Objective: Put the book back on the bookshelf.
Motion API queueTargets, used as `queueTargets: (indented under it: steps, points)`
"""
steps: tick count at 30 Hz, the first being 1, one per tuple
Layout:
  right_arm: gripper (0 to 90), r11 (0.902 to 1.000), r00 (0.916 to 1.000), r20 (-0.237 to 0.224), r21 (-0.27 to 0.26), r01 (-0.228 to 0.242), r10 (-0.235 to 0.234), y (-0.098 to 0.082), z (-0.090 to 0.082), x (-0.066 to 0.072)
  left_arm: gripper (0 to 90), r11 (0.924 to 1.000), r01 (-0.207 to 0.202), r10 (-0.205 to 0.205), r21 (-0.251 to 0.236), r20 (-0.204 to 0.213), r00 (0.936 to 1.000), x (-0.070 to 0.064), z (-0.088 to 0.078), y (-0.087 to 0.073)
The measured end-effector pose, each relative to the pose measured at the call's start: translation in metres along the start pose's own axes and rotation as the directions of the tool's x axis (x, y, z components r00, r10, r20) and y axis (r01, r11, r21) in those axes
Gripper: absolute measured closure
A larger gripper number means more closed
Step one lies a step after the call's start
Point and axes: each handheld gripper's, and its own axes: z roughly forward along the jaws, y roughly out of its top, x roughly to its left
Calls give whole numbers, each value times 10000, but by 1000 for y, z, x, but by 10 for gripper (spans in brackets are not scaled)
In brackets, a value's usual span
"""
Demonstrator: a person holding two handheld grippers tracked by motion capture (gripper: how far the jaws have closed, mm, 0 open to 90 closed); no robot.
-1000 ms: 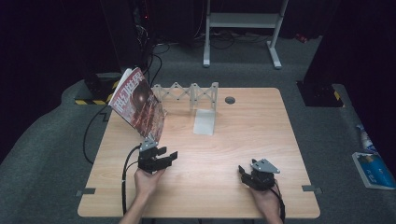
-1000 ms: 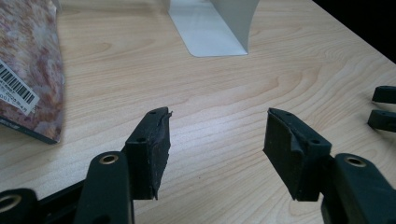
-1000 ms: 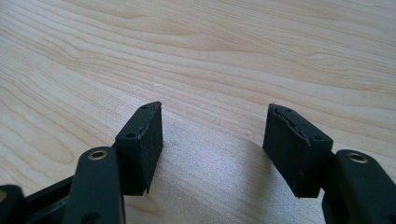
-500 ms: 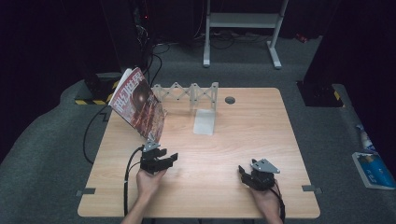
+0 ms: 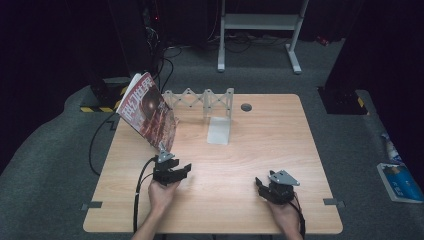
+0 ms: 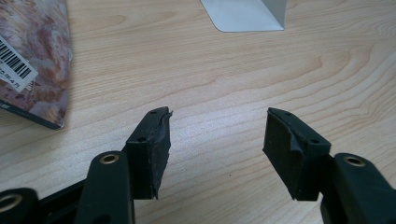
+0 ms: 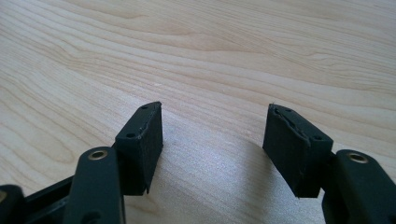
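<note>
A magazine (image 5: 148,110) with a reddish cover leans tilted against the left end of a white folding rack (image 5: 200,97) at the back of the table. Its lower corner with a barcode (image 6: 32,60) shows in the left gripper view. My left gripper (image 5: 185,170) hovers just below and right of that corner. It is open with nothing between its jaws (image 6: 217,116). My right gripper (image 5: 260,184) rests low over the near right part of the table, open, with bare wood between its jaws (image 7: 215,109).
A white L-shaped plate (image 5: 220,130) stands at the rack's right end, its flat foot (image 6: 243,16) lying on the wooden table (image 5: 280,140). A dark round grommet (image 5: 246,107) sits near the back edge. Cables trail off the table's left side.
My left gripper has shifted slightly to the right near the magazine's lower corner. The right gripper and the magazine have stayed put.
</note>
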Motion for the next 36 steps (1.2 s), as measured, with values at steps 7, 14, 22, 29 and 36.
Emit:
queueTargets:
  steps: [7, 14, 22, 29, 36]
  points:
    - [377, 10000, 10000, -2, -6, 20, -21, 0, 0, 0, 411, 10000, -67, 69, 70, -208, 9998, -1, 7, -1]
    - [377, 10000, 10000, -18, 0, -11, 11, 0, 0, 0, 417, 9998, -160, 164, 83, -485, 9987, -1, 13, -1]
    - [377, 10000, 10000, -18, 1, -11, 11, 0, 0, 0, 411, 9990, -437, 438, 36, -895, 9950, -3, 18, -2]
    - [377, 10000, 10000, -18, 2, -10, 10, 0, 0, 0, 396, 9974, -705, 715, 127, -1224, 9899, -5, 23, -5]
    - [377, 10000, 10000, -17, 11, -28, 28, 0, 0, 0, 362, 9919, -1259, 1220, -145, -1596, 9796, -9, 27, -13]
